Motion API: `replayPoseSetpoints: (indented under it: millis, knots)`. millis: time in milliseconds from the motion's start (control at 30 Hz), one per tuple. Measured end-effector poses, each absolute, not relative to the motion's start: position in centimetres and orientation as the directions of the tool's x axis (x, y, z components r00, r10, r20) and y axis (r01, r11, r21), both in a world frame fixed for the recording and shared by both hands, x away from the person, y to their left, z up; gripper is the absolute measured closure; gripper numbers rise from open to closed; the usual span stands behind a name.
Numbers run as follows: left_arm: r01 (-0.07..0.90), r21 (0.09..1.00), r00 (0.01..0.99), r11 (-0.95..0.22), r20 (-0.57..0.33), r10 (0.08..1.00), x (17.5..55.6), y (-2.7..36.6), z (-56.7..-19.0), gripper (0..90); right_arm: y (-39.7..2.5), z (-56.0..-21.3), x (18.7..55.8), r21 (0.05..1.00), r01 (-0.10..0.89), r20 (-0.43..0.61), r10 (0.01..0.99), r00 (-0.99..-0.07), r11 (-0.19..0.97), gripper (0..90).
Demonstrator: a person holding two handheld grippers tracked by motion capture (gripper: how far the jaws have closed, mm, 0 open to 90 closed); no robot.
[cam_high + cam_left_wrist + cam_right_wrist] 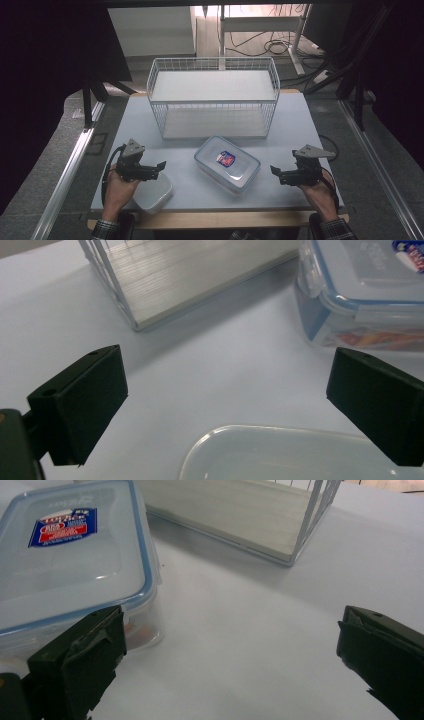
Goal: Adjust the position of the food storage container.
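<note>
— Nearest, bottom of the frame?
— An open white tub [152, 192], partly under the left gripper [155, 169]; jaws spread wide, holding nothing.
— And the right gripper [278, 173]?
— Lower right, likewise released; the lidded clear box [227, 163] lies between them, centre (contents blurred); a wire rack [212, 97] stands behind it.
</note>
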State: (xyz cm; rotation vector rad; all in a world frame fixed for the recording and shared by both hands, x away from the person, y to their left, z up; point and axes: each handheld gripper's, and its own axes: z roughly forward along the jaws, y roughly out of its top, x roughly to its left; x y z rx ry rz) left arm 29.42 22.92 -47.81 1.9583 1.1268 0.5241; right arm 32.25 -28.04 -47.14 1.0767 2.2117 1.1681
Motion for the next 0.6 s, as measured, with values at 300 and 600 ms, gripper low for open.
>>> replayPoseSetpoints:
  millis: [300, 600]
  knots:
    - [0.528, 0.807, 0.507, -0.265, -0.049, 0.861, 28.9, 23.3, -47.8, 4.3, -27.5, -47.5, 32.1, 0.807, 0.452, -0.010, 0.774, -0.633, 0.380, 0.0]
    - [0.518, 0.803, 0.504, -0.297, -0.006, 0.864, 28.1, 23.0, -47.9, 5.0, -27.1, -47.2, 31.8, 0.786, 0.472, -0.014, 0.775, -0.632, 0.399, 7.8]
